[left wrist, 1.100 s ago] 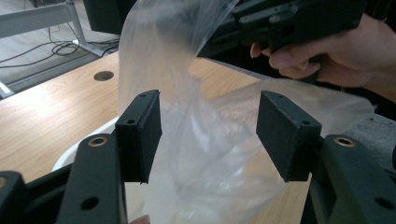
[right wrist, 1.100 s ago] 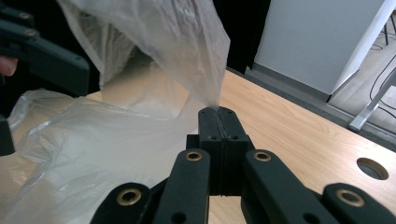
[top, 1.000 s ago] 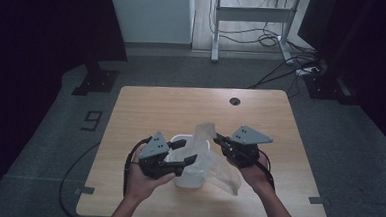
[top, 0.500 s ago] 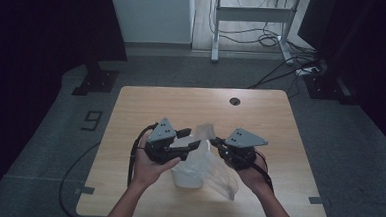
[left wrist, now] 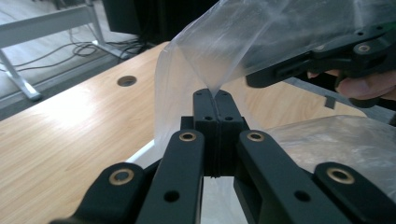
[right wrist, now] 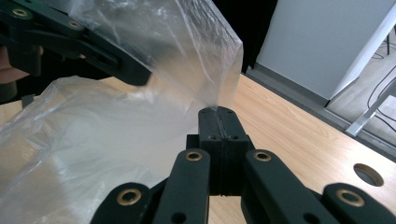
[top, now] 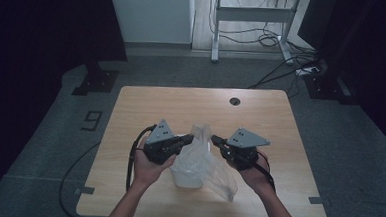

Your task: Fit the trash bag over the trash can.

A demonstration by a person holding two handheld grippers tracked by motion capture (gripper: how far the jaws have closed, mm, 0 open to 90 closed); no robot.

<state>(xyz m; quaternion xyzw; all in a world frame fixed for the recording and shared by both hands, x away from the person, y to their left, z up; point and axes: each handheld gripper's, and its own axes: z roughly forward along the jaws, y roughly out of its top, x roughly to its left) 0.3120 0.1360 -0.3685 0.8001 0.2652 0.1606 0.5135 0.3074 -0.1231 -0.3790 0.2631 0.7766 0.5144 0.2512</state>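
A clear plastic bag (top: pixel 205 162) lies crumpled over a white container (top: pixel 187 177) near the table's front. My left gripper (top: pixel 190 139) is shut on the bag's upper edge from the left. Its jaws have just been closing, and in the left gripper view they (left wrist: pixel 213 94) pinch the thin film (left wrist: pixel 243 42). My right gripper (top: pixel 215 139) is shut on the same edge from the right, with the film (right wrist: pixel 154 51) rising from its closed tips (right wrist: pixel 218 111). The two grippers face each other, tips close together, and the bag's mouth stands up between them.
The wooden table (top: pixel 146 106) has a round cable hole (top: pixel 235 101) at its far middle. Beyond the table, a desk frame (top: pixel 251 14) and cables (top: pixel 283 68) stand on the grey floor. A cable (top: pixel 132 158) trails from the left gripper.
The left gripper moved a little away from the person onto the bag's top edge, and its jaws closed on the film. The right gripper stayed put, still shut on the bag.
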